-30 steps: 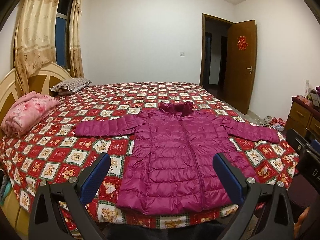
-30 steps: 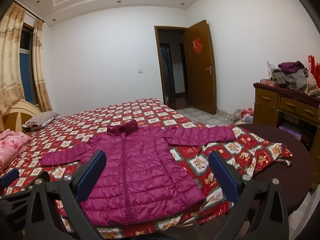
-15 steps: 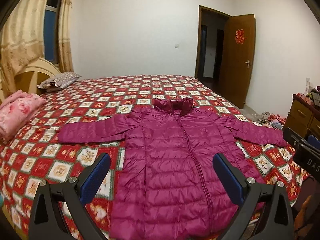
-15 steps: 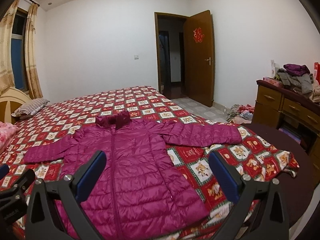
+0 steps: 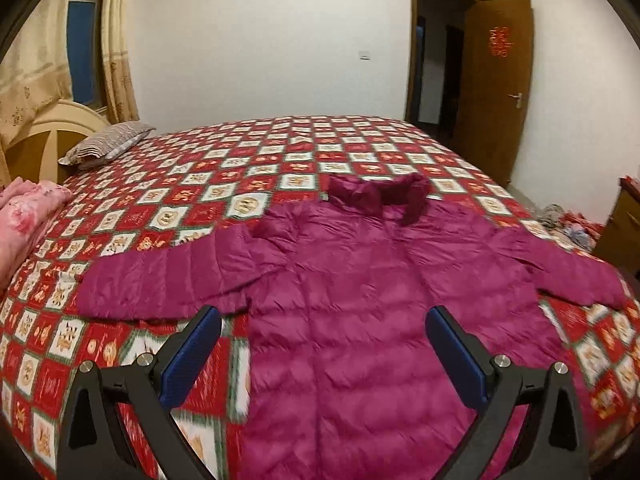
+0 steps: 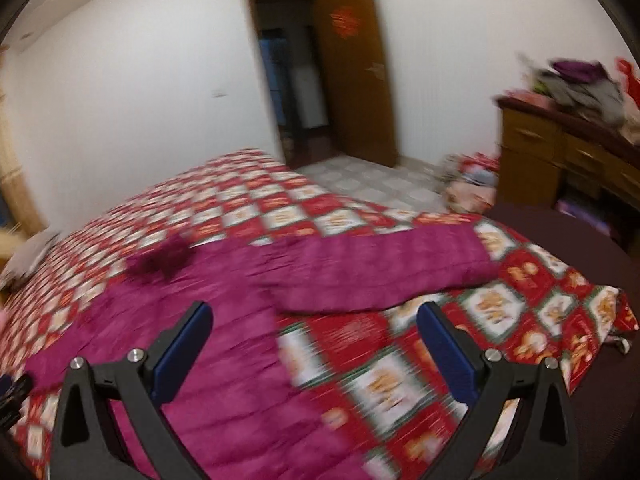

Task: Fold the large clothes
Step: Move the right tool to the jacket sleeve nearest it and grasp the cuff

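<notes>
Magenta puffer jacket (image 5: 360, 320) lies flat, front up, sleeves spread, on the bed (image 5: 248, 168) with its red checked cover. Left gripper (image 5: 323, 354) and right gripper (image 6: 314, 350) hover over it, jaws apart, empty. Likely light, soft, slippery; take a sleeve cuff (image 6: 460, 256) or hem. Open door (image 6: 352, 68), cluttered dresser (image 6: 560, 148) nearby.

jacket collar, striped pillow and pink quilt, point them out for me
jacket collar (image 5: 378, 196), left wrist view, on the dark upright fold at the neck
striped pillow (image 5: 108, 144), left wrist view, on its top face
pink quilt (image 5: 24, 216), left wrist view, on the folded bulk by the headboard
</notes>
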`<state>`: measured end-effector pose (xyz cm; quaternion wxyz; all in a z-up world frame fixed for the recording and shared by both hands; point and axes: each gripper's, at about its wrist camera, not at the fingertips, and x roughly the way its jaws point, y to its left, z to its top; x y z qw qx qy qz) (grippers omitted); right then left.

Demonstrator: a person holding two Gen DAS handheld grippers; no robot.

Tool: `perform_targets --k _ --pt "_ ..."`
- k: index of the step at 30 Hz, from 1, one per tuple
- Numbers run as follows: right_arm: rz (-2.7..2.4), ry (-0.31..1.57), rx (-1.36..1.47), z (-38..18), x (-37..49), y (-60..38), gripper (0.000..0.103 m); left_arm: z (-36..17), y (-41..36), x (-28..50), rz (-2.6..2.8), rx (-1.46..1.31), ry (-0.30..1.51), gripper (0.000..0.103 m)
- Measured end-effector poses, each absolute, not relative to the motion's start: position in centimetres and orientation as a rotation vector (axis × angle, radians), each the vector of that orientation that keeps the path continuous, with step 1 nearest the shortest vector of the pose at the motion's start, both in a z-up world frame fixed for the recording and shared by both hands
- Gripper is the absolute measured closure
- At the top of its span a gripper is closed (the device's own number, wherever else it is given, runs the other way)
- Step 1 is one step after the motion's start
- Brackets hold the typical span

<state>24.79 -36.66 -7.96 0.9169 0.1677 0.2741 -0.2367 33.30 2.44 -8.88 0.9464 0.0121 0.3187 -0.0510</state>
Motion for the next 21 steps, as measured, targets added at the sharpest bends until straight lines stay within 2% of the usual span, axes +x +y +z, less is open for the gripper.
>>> perform_targets --k 6,11,15,16,18,19,20,21 --pt "-0.719 0.668 0.374 -12.3 27.8 -47.3 0.0 -12.4 3.0 38.6 -0.021 0.037 0.697 0.001" --pt "-0.761 0.712 0.578 -15.8 28.0 -52.3 0.014 -14.8 4.0 41.3 0.031 -0.002 0.713 0.001" --pt "-0.779 0.722 0.619 -16.9 28.3 -53.0 0.014 -16.3 3.5 42.1 0.053 0.02 0.71 0.001" --pt "-0.775 0.729 0.614 -17.3 28.7 -53.2 0.017 -16.7 3.3 42.2 0.06 0.027 0.713 0.001" --pt "-0.767 0.771 0.584 -17.9 29.4 -53.0 0.035 -17.5 3.1 42.3 0.066 0.03 0.716 0.001" --pt "-0.77 0.791 0.579 -18.3 29.7 -53.1 0.052 -18.0 3.1 42.2 0.071 0.034 0.717 0.001" --pt "-0.769 0.797 0.589 -18.8 29.7 -53.5 0.061 -18.6 3.0 42.2 0.075 0.043 0.721 0.001" --pt "-0.765 0.792 0.611 -19.1 29.5 -53.7 0.062 -19.1 3.0 42.1 0.079 0.051 0.722 0.001"
